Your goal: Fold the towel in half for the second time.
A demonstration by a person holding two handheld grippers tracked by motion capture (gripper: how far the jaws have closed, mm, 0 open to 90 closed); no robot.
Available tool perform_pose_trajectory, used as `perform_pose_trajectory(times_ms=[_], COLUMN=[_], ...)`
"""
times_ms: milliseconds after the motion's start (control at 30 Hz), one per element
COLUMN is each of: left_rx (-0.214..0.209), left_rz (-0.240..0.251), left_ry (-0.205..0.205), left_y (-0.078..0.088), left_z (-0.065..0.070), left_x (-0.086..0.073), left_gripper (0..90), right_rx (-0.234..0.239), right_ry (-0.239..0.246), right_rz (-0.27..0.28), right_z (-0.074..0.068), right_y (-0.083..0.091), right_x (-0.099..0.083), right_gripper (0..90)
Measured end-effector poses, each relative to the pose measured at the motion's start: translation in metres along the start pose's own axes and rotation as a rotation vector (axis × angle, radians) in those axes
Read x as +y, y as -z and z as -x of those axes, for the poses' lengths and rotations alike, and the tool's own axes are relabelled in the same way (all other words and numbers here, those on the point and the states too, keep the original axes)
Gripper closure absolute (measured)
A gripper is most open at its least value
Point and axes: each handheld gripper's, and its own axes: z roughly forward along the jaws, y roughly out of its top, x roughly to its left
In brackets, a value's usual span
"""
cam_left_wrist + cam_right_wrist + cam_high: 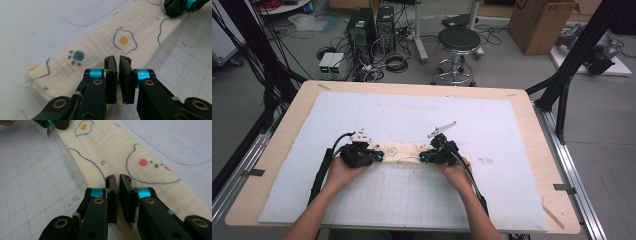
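The desk (287,145) is a pale wooden top, largely covered by a white mat (492,125) whose near part carries a printed grid. Beyond its far edge a round black stool (458,41) stands on the floor, with computer towers (371,27) to its left and a cardboard box (539,25) to its right.

On the mat, near the middle of the desk, lies a cream cloth (404,152) folded into a long narrow strip and running left to right between the two hands. It lies flat. Its print shows a fried egg (124,40), a blue paw mark (77,56) and a blue-outlined shape with a red dot (143,162).

The left tongs (378,155) sit at the strip's left end, the right tongs (423,157) at its right end, each pointing inward toward the other. In the left gripper view the jaws of the left tongs (118,65) stand drawn nearly together above the cloth, with a narrow gap and no fabric visible between the pads. The right tongs (118,183) read the same in the right gripper view: closed to a slit over the cloth's near edge, nothing seen clamped.
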Motion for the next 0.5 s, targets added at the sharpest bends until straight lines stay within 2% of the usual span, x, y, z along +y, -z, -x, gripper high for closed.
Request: perform_pose_trajectory(times_ms=[200, 500], left_rx=[0.007, 0.010], left_rz=[0.011, 0.014], left_ry=[0.015, 0.027], left_y=[0.007, 0.014], left_z=[-0.005, -0.010], left_x=[-0.006, -0.010], left_gripper=[82.1, 80.6], right_rx=[-0.027, -0.052], right_ry=[0.010, -0.019], right_rz=[0.004, 0.022], right_z=[0.008, 0.021], right_y=[0.010, 0.024], right_x=[-0.010, -0.023], right_gripper=[85.0, 85.0])
